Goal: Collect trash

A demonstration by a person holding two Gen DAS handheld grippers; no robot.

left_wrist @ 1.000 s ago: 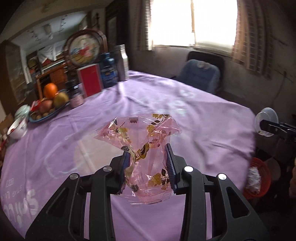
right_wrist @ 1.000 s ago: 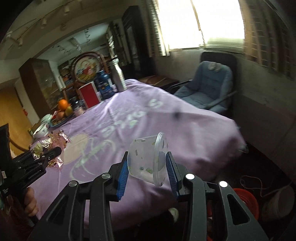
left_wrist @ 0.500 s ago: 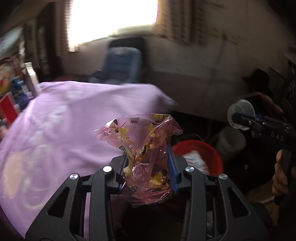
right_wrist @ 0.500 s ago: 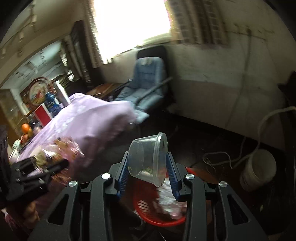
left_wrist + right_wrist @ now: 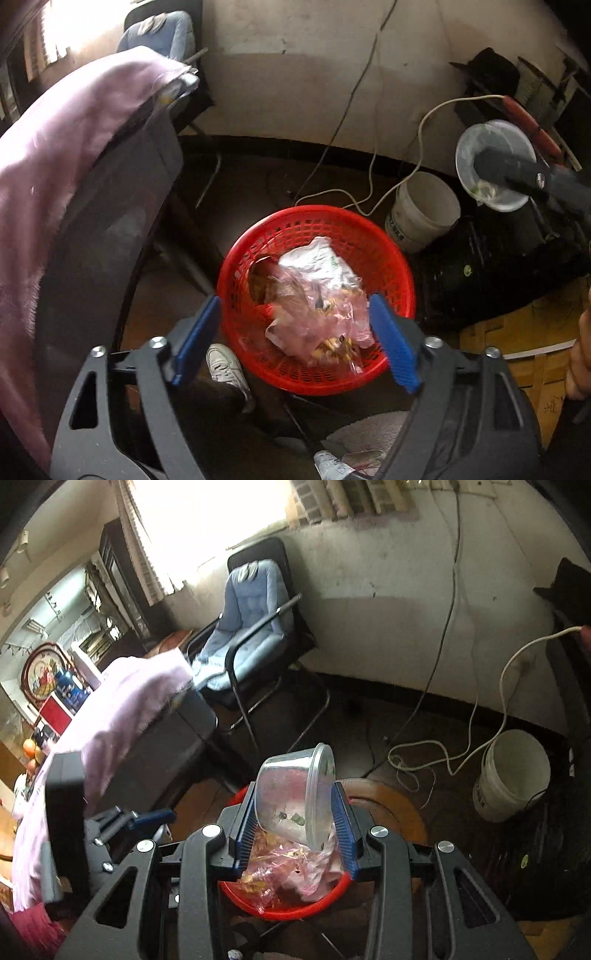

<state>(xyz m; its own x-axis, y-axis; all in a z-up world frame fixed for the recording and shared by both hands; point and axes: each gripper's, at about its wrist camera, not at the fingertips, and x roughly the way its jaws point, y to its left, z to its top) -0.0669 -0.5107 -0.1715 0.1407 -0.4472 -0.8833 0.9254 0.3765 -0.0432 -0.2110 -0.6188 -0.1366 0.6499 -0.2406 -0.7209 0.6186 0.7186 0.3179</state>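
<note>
A red mesh basket stands on the dark floor beside the table. The pink flowered wrapper lies loose in it on top of white crumpled trash. My left gripper hangs over the basket, its jaws opening wide, and neither pad touches the wrapper. My right gripper is shut on a clear plastic tub with green scraps inside, held tilted just above the basket. In the left wrist view that tub shows at the upper right.
The table with its purple cloth rises at the left. A white bucket and loose cables lie on the floor by the wall. A blue padded chair stands behind. A white shoe is beside the basket.
Both grippers swung from the tabletop down over the red basket. The left one let go of the pink wrapper, which dropped into the basket. The right one kept its hold on the tub.
</note>
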